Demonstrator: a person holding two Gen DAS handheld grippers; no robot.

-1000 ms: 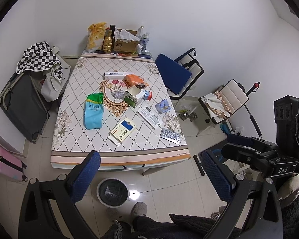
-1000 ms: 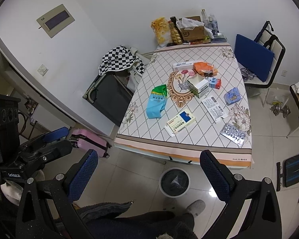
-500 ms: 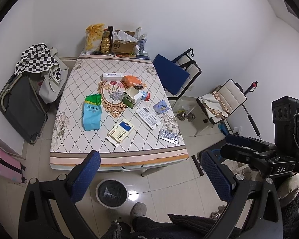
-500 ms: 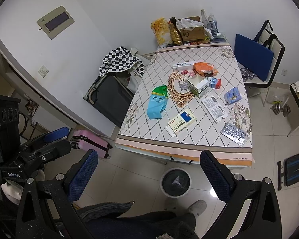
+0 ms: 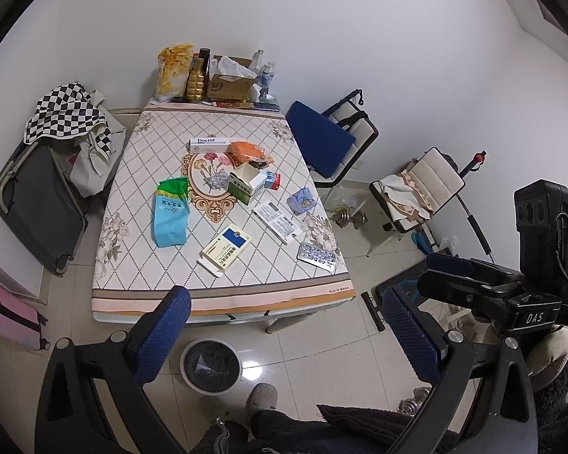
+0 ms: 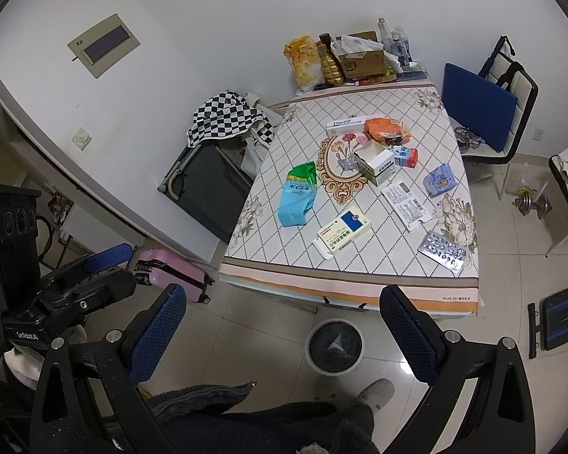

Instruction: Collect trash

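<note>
A patterned table [image 5: 140, 265] [image 6: 397, 268] carries trash: a blue-green bag [image 5: 170, 212] [image 6: 298, 193], a yellow-and-blue box [image 5: 227, 246] [image 6: 344, 232], a pill blister [image 5: 318, 256] [image 6: 442, 251], a leaflet [image 5: 278, 221], an open green box [image 5: 246, 183], an orange wrapper [image 5: 248, 151] and a Doctor box [image 5: 208, 144]. A round bin [image 5: 211, 365] [image 6: 335, 346] stands on the floor before the table. My left gripper [image 5: 284, 336] and right gripper [image 6: 284, 336] are open, empty, high above the floor, short of the table.
Bottles, a snack bag and a cardboard box [image 5: 229, 83] crowd the table's far end. A dark suitcase with checkered cloth [image 5: 38, 196] and a pink suitcase [image 6: 170, 268] stand left. Chairs [image 5: 333, 140] and dumbbells [image 5: 350, 219] stand right. My slippered foot [image 5: 261, 397] is by the bin.
Both views have pulled back and up a little, so the table looks slightly smaller. Nothing on the table has moved. Both grippers stay open.
</note>
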